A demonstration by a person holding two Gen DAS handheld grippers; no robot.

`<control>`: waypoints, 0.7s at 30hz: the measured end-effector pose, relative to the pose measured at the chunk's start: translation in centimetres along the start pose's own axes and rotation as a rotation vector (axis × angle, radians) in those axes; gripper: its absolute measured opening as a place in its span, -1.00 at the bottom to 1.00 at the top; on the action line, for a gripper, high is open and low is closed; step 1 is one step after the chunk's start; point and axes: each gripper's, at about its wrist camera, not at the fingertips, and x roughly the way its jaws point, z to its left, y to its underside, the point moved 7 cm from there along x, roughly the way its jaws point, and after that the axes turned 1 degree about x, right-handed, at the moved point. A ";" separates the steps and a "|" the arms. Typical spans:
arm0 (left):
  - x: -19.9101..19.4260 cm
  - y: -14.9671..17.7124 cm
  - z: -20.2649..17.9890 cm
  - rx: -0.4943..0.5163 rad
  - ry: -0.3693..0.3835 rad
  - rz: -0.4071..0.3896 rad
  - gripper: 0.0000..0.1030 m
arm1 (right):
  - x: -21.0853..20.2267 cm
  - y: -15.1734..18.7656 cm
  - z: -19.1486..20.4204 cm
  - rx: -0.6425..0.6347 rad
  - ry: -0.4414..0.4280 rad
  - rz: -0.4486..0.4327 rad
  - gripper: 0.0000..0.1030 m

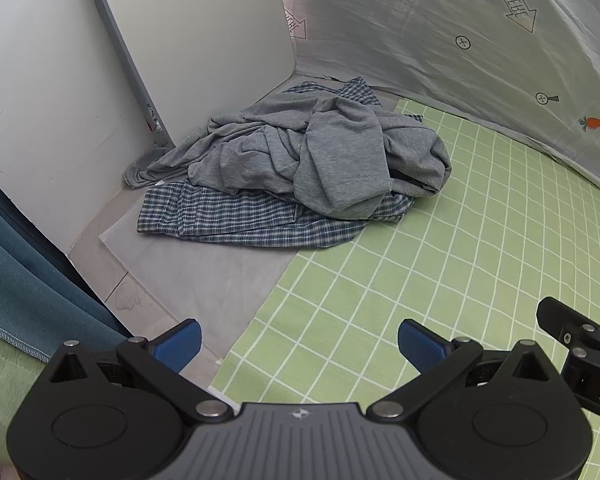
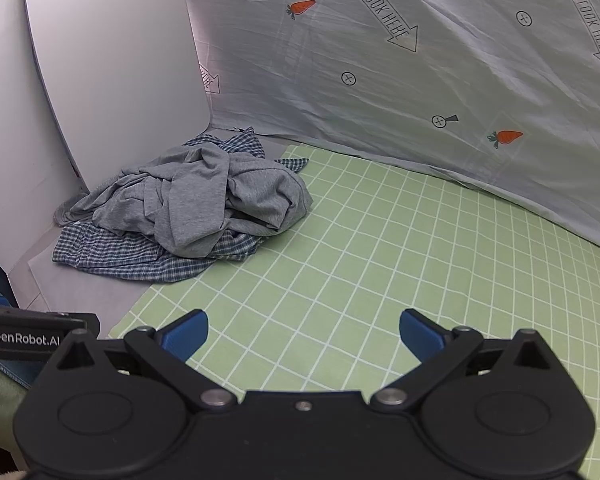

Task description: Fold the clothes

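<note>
A crumpled grey garment (image 1: 300, 152) (image 2: 204, 196) lies heaped on a blue-and-white checked garment (image 1: 240, 224) (image 2: 140, 260) in the far left corner of the surface. My left gripper (image 1: 299, 346) hovers well short of the pile, open, with nothing between its blue pads. My right gripper (image 2: 303, 334) is also open and empty, over the green grid cloth (image 2: 380, 260) (image 1: 420, 260), to the right of the pile. A black part of the right gripper (image 1: 580, 344) shows at the right edge of the left wrist view.
A white panel (image 1: 204, 40) (image 2: 116, 60) stands behind the pile. A pale printed sheet (image 1: 460, 32) (image 2: 420, 80) with carrots and arrows hangs along the back. A grey cloth (image 1: 204, 276) lies left of the green one. Teal fabric (image 1: 28, 272) is at the left.
</note>
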 end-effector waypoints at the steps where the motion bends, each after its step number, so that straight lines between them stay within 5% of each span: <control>1: 0.0 0.0 0.0 0.001 0.001 0.000 1.00 | 0.0 0.0 0.0 0.000 0.000 0.000 1.00; 21: 0.0 -0.2 -0.4 0.021 0.010 0.004 1.00 | 0.0 -0.2 0.3 0.001 0.004 0.005 1.00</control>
